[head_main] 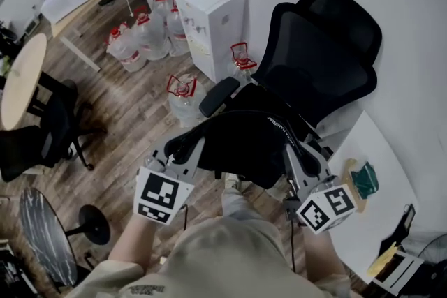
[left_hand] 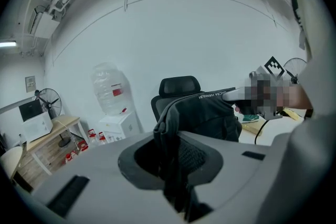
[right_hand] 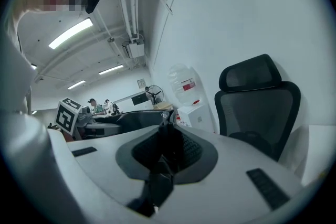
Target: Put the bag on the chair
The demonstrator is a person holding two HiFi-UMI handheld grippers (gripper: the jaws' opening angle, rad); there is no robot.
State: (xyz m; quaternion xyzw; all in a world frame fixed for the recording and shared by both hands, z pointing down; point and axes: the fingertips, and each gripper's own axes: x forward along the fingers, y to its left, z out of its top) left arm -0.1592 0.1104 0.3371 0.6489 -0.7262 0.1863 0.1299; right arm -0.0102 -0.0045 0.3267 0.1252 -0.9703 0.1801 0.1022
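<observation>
– Black fabric, entry one: a fold of the bag [head_main: 241, 146] sits between the jaws of the left gripper [left_hand: 170, 157], low centre of the left gripper view. The jaws are clenched on it.

– And the right gripper [right_hand: 164, 160]?

– Same entry. Dark material of the bag is clamped between its jaws, low centre of its own view. Whether that is a strap or an edge cannot be told.

– Entry two, position of the bag?

– Centre of the head view, slung between the two grippers and carried by both. It hangs in front of the chair [head_main: 314, 59], which fills the upper right of that frame. The bag overlaps the front of the seat and lies just right of the armrest [head_main: 220, 95]. Whether it touches the seat cannot be read. It looks held up rather than resting.

– Surroundings?

– A water dispenser [head_main: 209, 24] at upper centre, with water bottles [head_main: 129, 45] on the wooden floor [head_main: 133, 115] to its left. A white table [head_main: 377, 171] stands at the right edge, clear of the bag.

– Status of the task?

– Pick-up and carry appear done, and the bag has arrived at the chair. What is left, by my reading, is to lower it onto the seat, then release both grips and back the grippers away. The placement is not yet complete.
</observation>
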